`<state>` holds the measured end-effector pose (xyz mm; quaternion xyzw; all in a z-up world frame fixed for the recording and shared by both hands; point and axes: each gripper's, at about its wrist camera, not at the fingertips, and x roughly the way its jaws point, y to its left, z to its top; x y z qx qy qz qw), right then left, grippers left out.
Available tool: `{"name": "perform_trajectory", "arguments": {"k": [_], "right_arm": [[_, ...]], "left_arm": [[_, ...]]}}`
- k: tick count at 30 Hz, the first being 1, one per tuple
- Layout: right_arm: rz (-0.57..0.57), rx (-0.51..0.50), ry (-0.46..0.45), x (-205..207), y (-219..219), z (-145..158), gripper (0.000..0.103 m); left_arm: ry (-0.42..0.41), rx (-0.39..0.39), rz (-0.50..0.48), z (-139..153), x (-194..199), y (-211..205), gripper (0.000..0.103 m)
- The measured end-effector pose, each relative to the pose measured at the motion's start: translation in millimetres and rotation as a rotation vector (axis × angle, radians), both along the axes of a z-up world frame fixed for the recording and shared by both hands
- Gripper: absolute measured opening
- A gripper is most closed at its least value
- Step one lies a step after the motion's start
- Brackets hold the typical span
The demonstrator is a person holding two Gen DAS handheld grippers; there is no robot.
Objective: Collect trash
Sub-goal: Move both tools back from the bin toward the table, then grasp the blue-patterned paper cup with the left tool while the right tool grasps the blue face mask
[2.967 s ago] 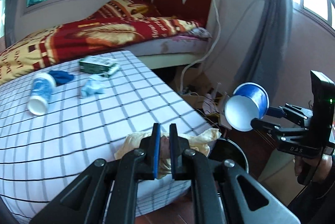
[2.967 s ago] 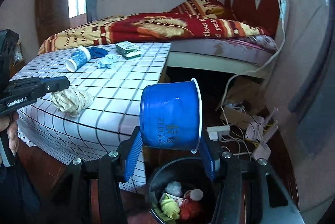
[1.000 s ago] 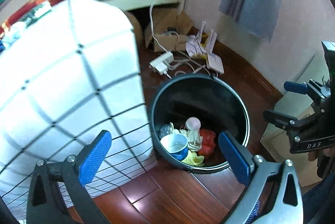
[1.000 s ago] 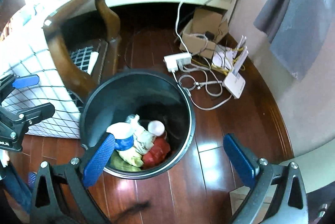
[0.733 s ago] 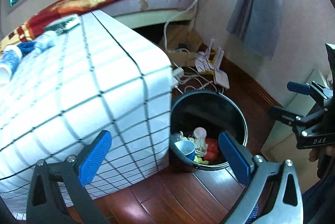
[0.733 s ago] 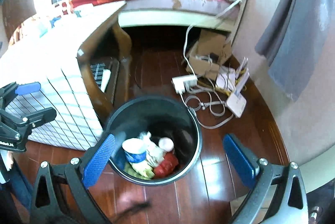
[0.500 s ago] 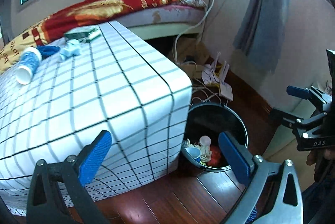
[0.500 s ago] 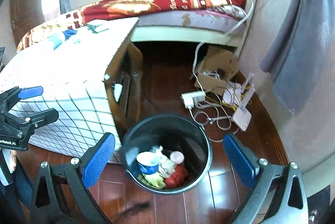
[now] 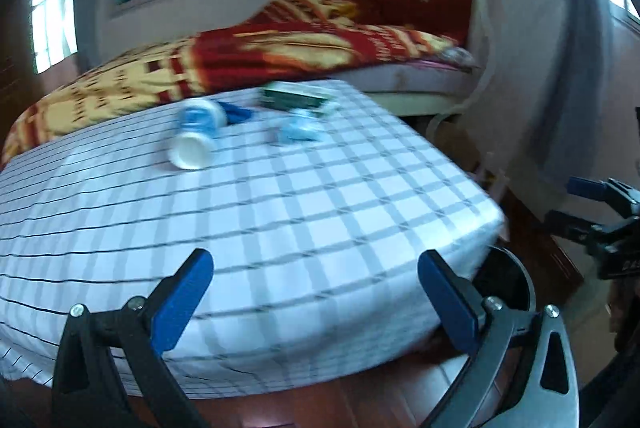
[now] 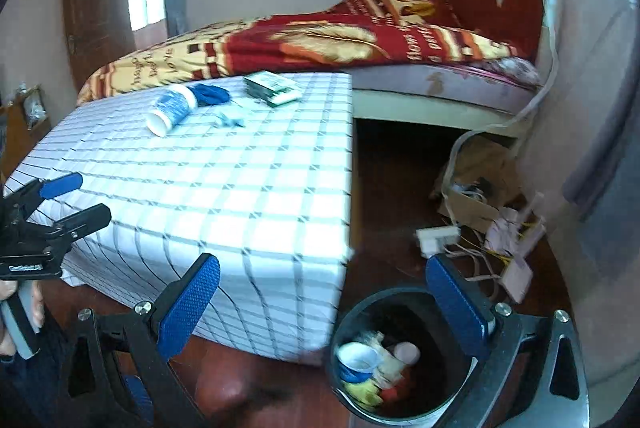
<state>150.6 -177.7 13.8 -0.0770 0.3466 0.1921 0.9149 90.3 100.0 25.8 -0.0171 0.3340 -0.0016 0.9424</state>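
Now both my tongs, left (image 9: 312, 292) and right (image 10: 320, 296), gape wide and empty; earlier they pointed into the bin (image 10: 404, 360), which holds the blue cup (image 10: 358, 358). Remaining trash, its labels unreadable, lies near the table's (image 10: 240, 188) far edge.

Left wrist view motion-blurred: cup (image 9: 192, 138), green box (image 9: 296, 96), crumpled wrapper (image 9: 298, 130) on counter (image 9: 280, 212) all smeared. Trash bin (image 9: 508, 284) mostly hidden behind counter corner. In right wrist view bin bottom rim cut off by right hand-held gripper (image 10: 320, 302); contents blurry.

White, apparently grey-checked tablecloth (image 10: 240, 188)
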Motion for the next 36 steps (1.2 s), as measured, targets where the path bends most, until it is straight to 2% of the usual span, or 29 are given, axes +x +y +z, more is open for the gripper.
{"name": "perform_trajectory", "arguments": {"k": [3,5,9,13,14,24,26,33,36], "right_arm": [[0.022,0.007,-0.013,23,30,9,0.103],[0.055,0.011,-0.025,42,56,13,0.103],[0.103,-0.006,-0.012,80,100,10,0.102],[0.148,-0.029,0.009,120,142,-3,0.082],[0.153,-0.028,0.02,131,150,-7,0.081],[0.194,-0.041,0.065,196,196,-33,0.081],[0.2,-0.045,0.071,204,202,-36,0.081],[0.215,-0.065,0.095,227,217,-47,0.08],[0.217,-0.068,0.115,234,220,-53,0.073]], "left_arm": [[-0.003,-0.006,0.068,3,13,36,0.1],[-0.014,0.014,0.099,5,23,53,0.094],[-0.008,0.035,0.147,4,56,85,0.089],[0.011,0.034,0.166,-4,87,101,0.084],[0.013,0.033,0.169,-7,95,104,0.084],[0.038,0.035,0.161,-21,145,113,0.083],[0.04,0.029,0.157,-21,153,116,0.079],[0.069,-0.007,0.161,-27,179,124,0.079],[0.092,-0.028,0.165,-32,189,128,0.079]]}}
